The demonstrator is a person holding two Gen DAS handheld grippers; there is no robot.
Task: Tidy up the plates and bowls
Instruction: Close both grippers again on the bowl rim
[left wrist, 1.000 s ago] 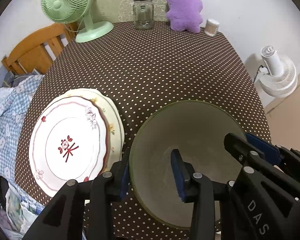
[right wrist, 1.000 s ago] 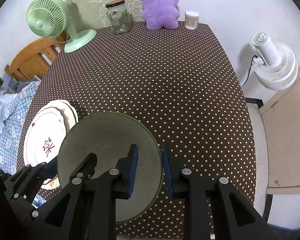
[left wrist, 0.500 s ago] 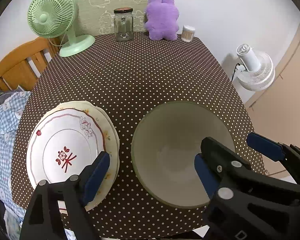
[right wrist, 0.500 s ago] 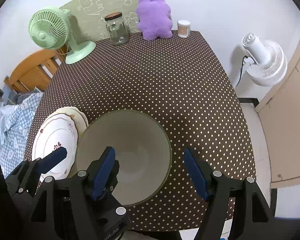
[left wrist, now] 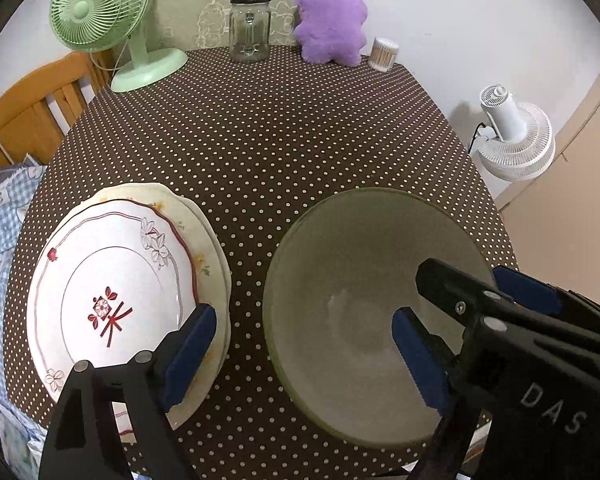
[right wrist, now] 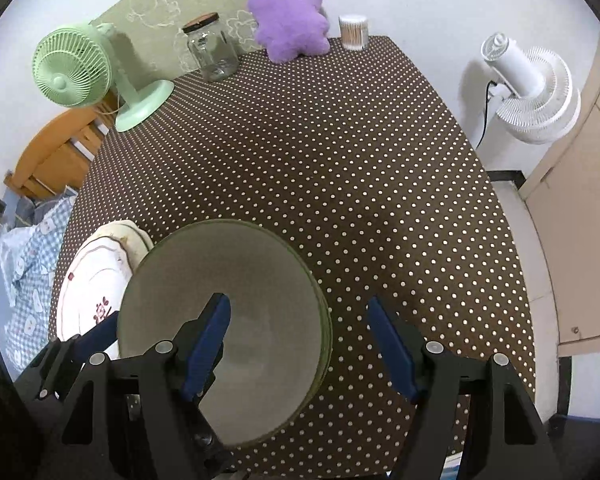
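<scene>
White letters "DAS" on the black body of the right gripper, left wrist view.

bowl beside plates, table beyond bare

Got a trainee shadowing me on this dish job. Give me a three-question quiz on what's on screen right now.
1. True or false: the right claw grips the bowl.
2. How many plates are stacked beside the bowl?
3. The glass jar stands between which two things? A) green fan and purple plush B) two white fans C) two plates

Key: 1 false, both claws are open; 2 two; 3 A.
</scene>
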